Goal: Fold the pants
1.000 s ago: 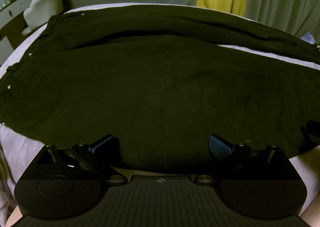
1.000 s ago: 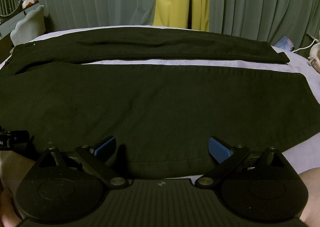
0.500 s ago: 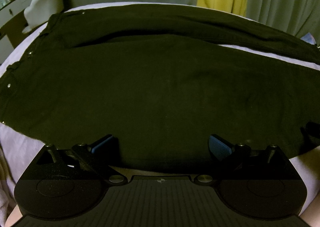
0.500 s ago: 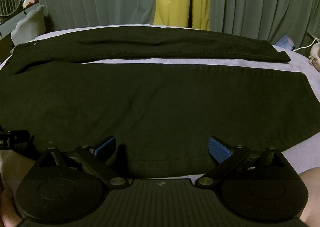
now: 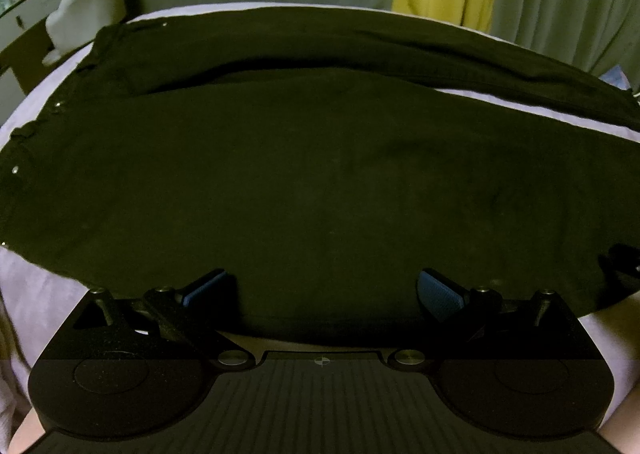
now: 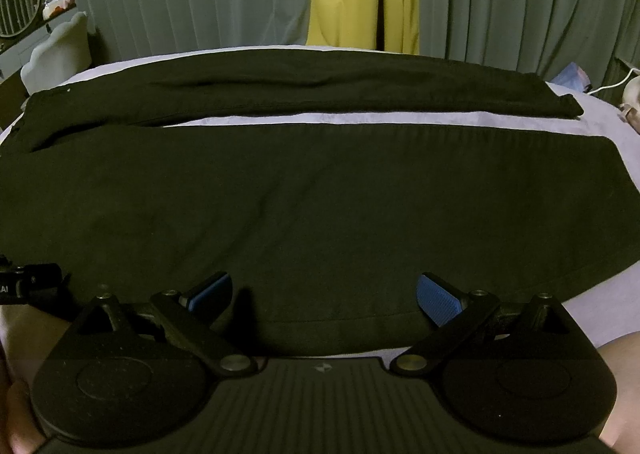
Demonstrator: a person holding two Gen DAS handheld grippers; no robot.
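Pants: my dark pants [image 5: 312,173] lie spread flat across the bed [image 6: 592,121], waistband off to my left, both legs running out to my right, with a strip of pale sheet showing between the two legs.
Left claw: my left claw [image 5: 322,288] has its blue pads wide apart and holds nothing; it sits low at the near edge of the near leg, toward the hip end.
Right claw: my right claw [image 6: 322,290] is equally spread and empty, at the same near edge but further along toward the cuff [image 6: 624,189].
What has changed: almost nothing over the last second. The pants have not shifted, and both claws stay parked at the hem with only a slight drift in the left view.
What that means: no fold has started; I judge I am lined up to pinch the near leg's edge with both claws.
Next need: closing on the single near edge, then lifting it over onto the far leg [image 6: 280,89].
Risk: grabbing sheet along with the cloth.
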